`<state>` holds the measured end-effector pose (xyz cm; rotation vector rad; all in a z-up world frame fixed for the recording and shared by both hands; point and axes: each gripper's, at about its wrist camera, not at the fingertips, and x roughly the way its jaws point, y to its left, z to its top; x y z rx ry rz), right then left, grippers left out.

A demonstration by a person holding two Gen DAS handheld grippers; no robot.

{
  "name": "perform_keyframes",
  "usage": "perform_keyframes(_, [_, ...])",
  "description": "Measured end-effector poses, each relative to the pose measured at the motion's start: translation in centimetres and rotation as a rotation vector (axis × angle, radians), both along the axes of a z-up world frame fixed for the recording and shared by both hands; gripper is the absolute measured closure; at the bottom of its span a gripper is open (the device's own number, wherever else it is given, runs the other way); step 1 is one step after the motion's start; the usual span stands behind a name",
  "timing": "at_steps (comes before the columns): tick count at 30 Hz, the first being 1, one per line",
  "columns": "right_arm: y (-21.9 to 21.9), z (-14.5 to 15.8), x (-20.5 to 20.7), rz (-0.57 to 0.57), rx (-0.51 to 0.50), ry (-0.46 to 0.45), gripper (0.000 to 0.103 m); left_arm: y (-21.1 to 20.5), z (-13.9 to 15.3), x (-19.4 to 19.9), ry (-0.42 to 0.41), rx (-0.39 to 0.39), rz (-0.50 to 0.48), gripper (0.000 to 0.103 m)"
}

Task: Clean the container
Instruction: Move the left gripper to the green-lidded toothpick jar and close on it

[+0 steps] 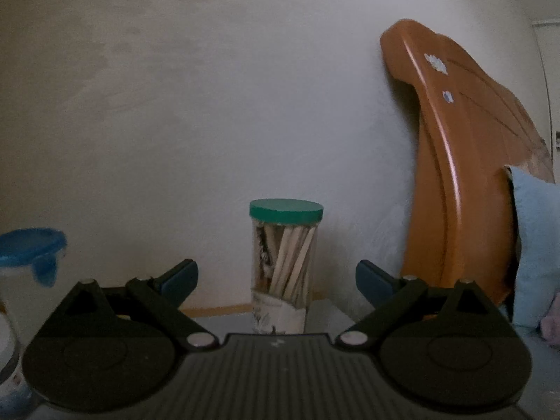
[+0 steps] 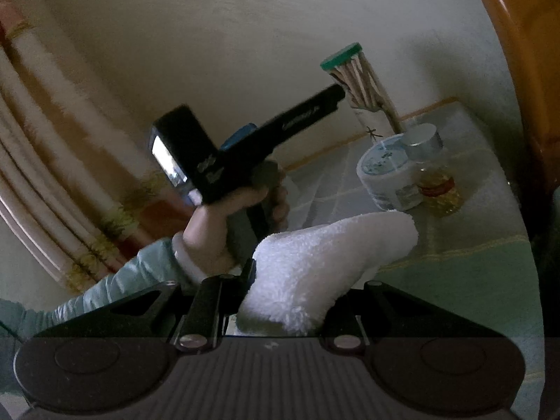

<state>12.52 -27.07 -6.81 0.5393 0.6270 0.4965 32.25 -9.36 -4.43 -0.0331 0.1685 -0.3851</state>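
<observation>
The room is dim. A plain pale wall (image 1: 210, 105) fills the back. An orange-brown wooden headboard (image 1: 465, 161) leans against it on the right, with a light blue pillow (image 1: 535, 245) beside. A striped curtain (image 2: 52, 161) hangs on the left.

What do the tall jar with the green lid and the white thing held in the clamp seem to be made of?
The tall jar looks like clear plastic, possibly glass: you can see pale wooden-looking sticks through its wall. Its green lid appears to be matte plastic, flat and without shine. The white cloth looks like terry towelling, with a fuzzy, looped pile, pinched in the right gripper.
</observation>
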Motion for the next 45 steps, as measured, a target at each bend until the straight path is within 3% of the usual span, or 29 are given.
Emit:
perform_keyframes(11, [-1.4,-0.6,1.9,-0.004,0.005,0.031,0.081,-2.9,-1.4,4.2,-0.002,0.007,-0.007,0.006])
perform_keyframes(23, [-2.0,-1.4,3.1,-0.001,0.018,0.057,0.081,-3.1,-2.2,6.2,0.019,-0.019,0.021,0.008])
perform_keyframes(27, [-1.9,-1.6,3.2,0.001,0.016,0.061,0.081,-3.1,-2.2,6.4,0.029,-0.01,0.004,0.025])
perform_keyframes(32, [-1.9,-1.5,3.2,0.002,0.015,0.064,0.081,-2.9,-2.5,6.4,0.043,-0.018,0.0,0.031])
perform_keyframes(34, [-1.9,-1.5,3.3,0.002,0.013,0.065,0.081,-3.0,-2.6,6.4,0.054,-0.01,-0.002,0.043])
perform_keyframes(45, [-1.9,-1.6,3.2,-0.006,0.008,0.07,0.081,-2.8,-2.9,6.7,0.067,-0.022,-0.013,0.043])
